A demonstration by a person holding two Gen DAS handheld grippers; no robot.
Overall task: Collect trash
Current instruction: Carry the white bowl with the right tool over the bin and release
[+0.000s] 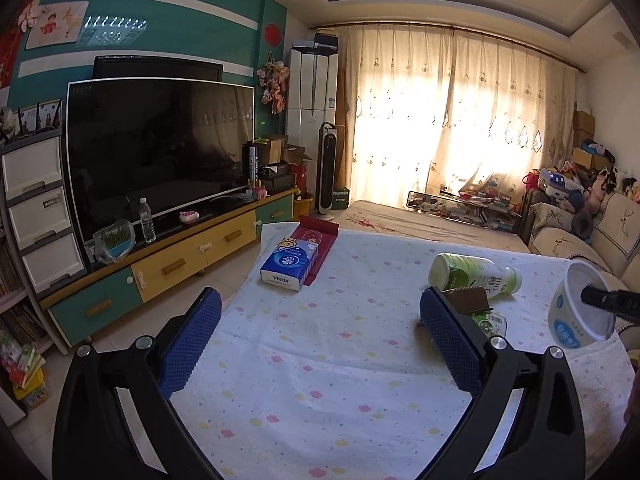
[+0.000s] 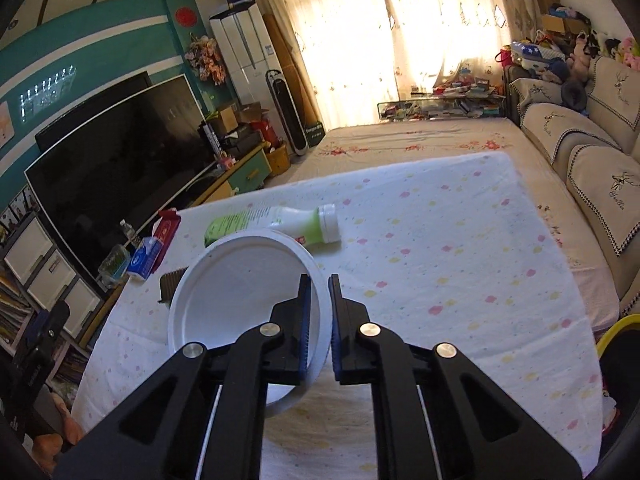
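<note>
Right gripper (image 2: 320, 280) pinching white cup (image 2: 240, 280) rim; left gripper (image 1: 320, 308) spread, empty.

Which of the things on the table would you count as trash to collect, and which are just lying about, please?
Trash: white cup, rim pinched by the right gripper; green bottle on its side; brown cardboard scrap.

Lying about: tissue pack; red packet; water bottle by the TV.
</note>
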